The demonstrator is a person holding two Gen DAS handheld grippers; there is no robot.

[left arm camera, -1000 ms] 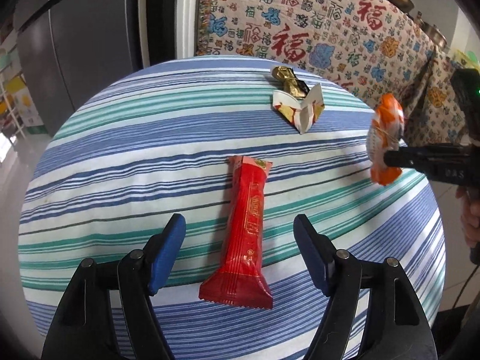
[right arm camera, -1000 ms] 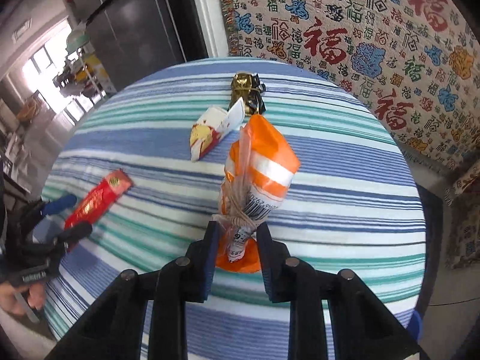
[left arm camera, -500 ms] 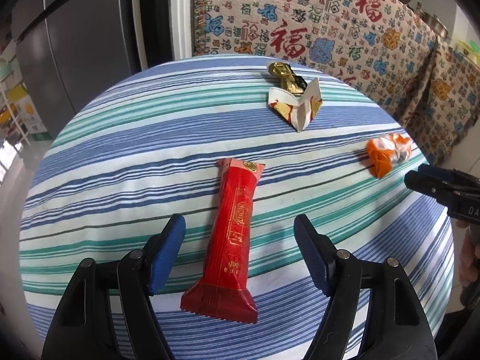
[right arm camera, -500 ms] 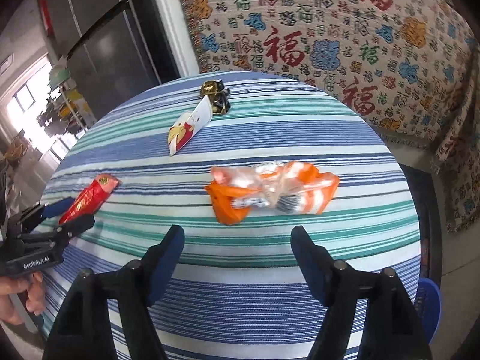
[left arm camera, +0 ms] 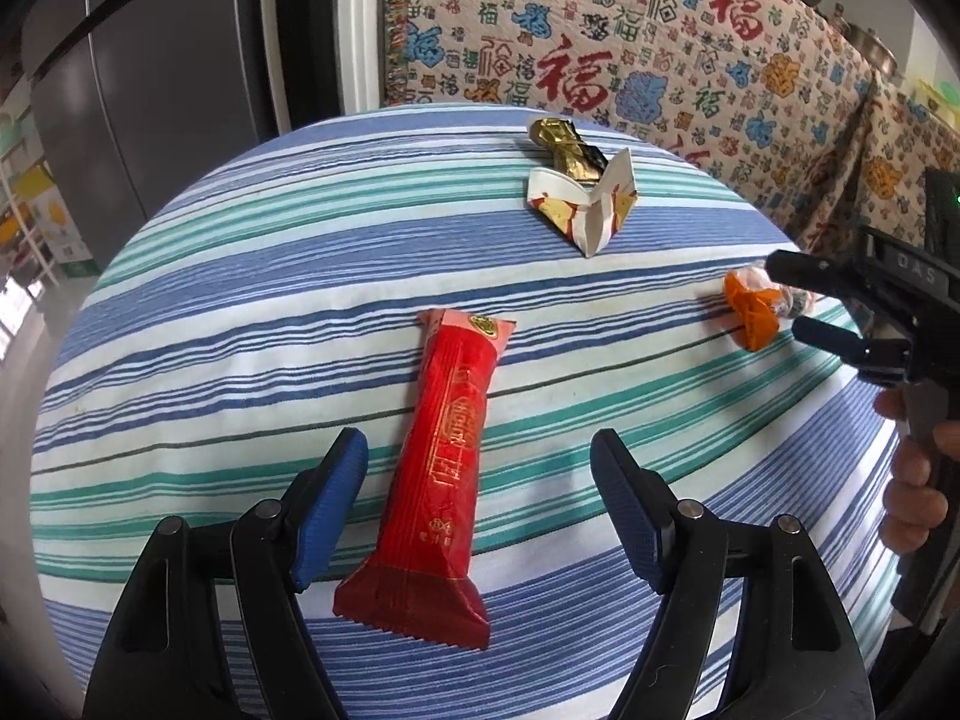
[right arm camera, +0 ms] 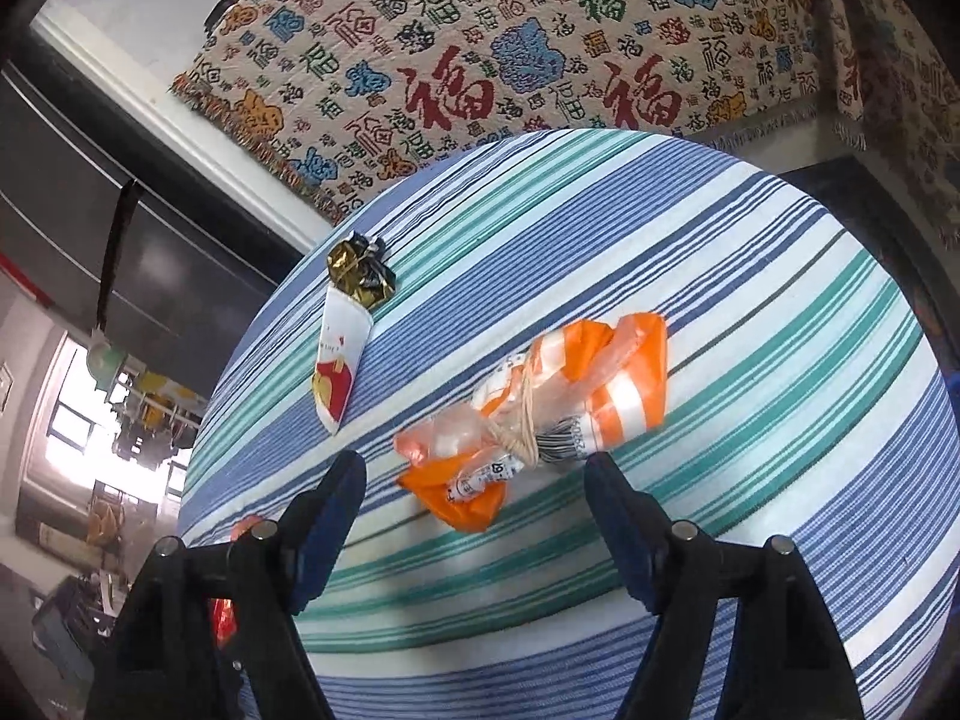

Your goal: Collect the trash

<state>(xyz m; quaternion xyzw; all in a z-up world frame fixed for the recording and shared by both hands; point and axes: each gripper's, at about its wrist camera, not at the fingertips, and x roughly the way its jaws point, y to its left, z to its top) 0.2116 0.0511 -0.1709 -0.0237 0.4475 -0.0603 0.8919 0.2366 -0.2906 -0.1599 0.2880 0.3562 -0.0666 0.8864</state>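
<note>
A long red snack wrapper [left arm camera: 456, 372] lies on the round striped table [left arm camera: 240, 300], its lower half between the fingers of my open left gripper [left arm camera: 478, 447]. An orange and white plastic bag tied with string [right arm camera: 540, 414] lies flat on the cloth, just ahead of my open right gripper [right arm camera: 475, 467], whose pads do not touch it. In the left wrist view the right gripper [left arm camera: 787, 298] hovers over the orange bag [left arm camera: 753, 312] at the table's right side. A folded white and red paper packet [left arm camera: 585, 207] and a crumpled gold foil [left arm camera: 564, 144] lie at the far side.
A cloth printed with red and blue characters [left arm camera: 600, 30] covers furniture behind the table. A dark fridge [left arm camera: 150, 90] stands at the back left. A person's hand [left arm camera: 918, 480] holds the right gripper near the table's right edge.
The right gripper opened and let go of the orange bag, which now lies on the table. That gripper then rolled and sank toward the bag. The left gripper stayed put.
</note>
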